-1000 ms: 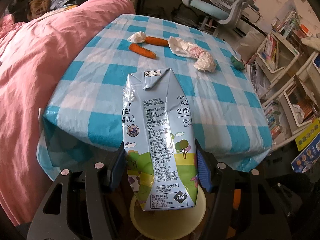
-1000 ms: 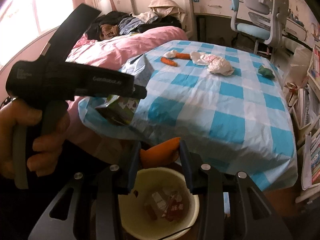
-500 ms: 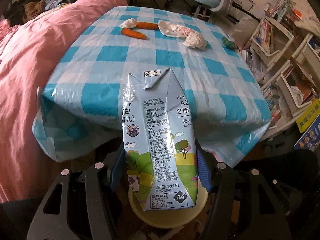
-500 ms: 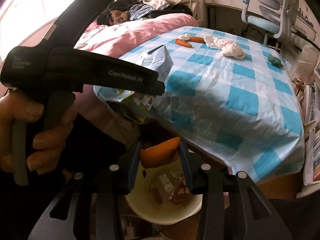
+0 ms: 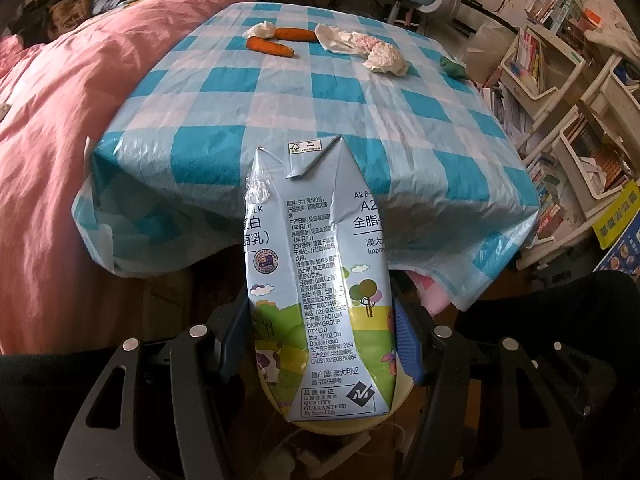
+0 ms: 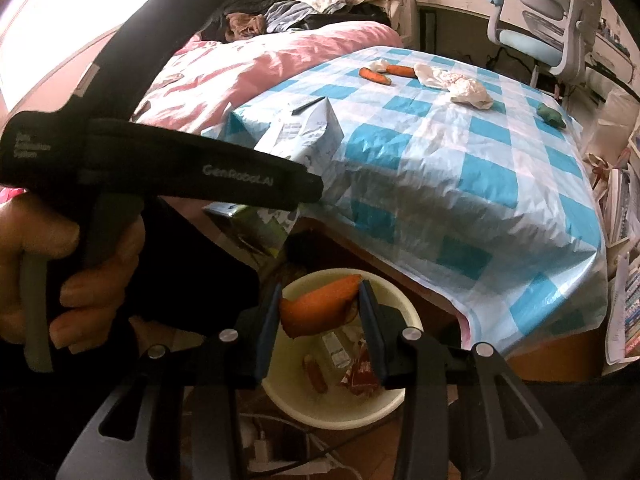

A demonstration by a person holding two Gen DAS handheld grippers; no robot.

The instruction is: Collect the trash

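Beside the checked table (image 6: pixel 460 168), past its near edge, your cream bin (image 6: pixel 340 404) sits on the floor with wrappers inside. Above the bin, your left gripper (image 5: pixel 320 344) pinches a crumpled milk carton (image 5: pixel 320 280). Over the bin's rim, your right gripper (image 6: pixel 318 312) clamps a carrot piece (image 6: pixel 320 304).
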